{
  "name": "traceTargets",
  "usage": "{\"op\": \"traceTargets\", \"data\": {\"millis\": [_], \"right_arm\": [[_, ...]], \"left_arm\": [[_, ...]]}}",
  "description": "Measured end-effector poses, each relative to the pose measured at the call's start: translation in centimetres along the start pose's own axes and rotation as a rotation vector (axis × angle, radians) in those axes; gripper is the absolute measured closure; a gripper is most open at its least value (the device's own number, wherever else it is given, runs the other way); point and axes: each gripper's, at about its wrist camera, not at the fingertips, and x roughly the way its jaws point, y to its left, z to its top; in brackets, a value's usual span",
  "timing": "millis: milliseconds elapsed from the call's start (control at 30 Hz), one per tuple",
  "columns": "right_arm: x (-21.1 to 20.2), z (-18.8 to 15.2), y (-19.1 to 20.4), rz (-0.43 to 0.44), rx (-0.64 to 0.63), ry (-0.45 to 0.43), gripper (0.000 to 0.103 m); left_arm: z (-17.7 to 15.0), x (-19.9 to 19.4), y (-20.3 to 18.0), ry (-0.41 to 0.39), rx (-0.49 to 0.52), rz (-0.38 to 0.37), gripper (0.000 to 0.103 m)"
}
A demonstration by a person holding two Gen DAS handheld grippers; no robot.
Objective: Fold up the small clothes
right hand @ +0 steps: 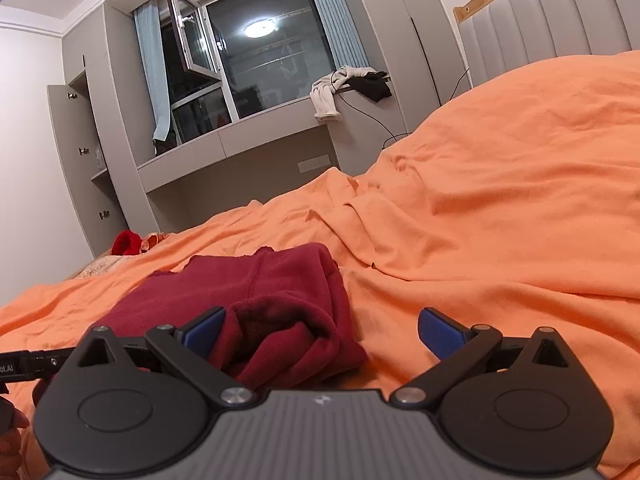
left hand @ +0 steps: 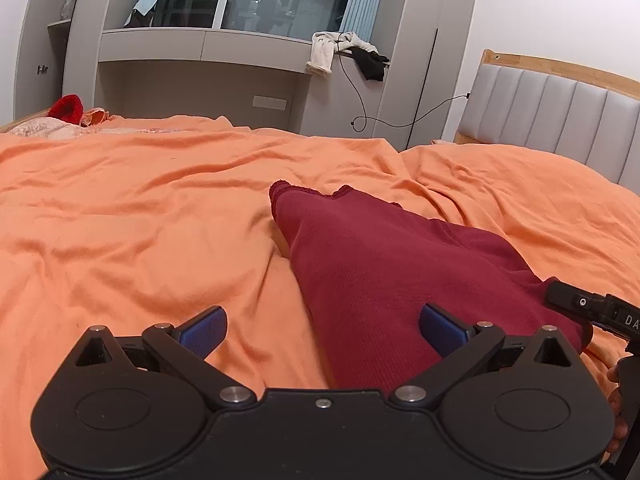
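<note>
Both tongs stand released with blue pads spread wide: the left tongs (left hand: 322, 330) hover at lower centre of the left wrist view over a dark red garment (left hand: 384, 272) lying on the orange bedsheet (left hand: 140, 208), and the right tongs (right hand: 322, 334) hang above that garment's bunched near end (right hand: 280, 336). Nothing is gripped. On the grey window ledge (right hand: 224, 148) in the upper middle, white and black clothes (right hand: 348, 84) lie draped.
</note>
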Motion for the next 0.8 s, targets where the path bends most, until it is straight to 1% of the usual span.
{"op": "traceTargets", "data": {"millis": [433,567,667,800], "right_arm": [[0.1,-0.2,0.0,-0.011,-0.002,-0.007,0.0],[0.4,0.3,0.2,-0.02,-0.033,-0.014,0.0],[0.8,1.5,0.1,0.005,-0.063,-0.025,0.0],[2.9,3.8,-0.5,0.062,-0.15,-0.023,0.0]], "left_arm": [[0.0,0.0,0.0,-0.001,-0.001,0.0,0.001],[0.0,0.0,0.0,-0.001,-0.002,-0.001,0.001],[-0.1,0.1,0.2,-0.003,-0.008,-0.005,0.001],[-0.3,0.2,0.2,-0.008,-0.012,-0.005,0.001]]}}
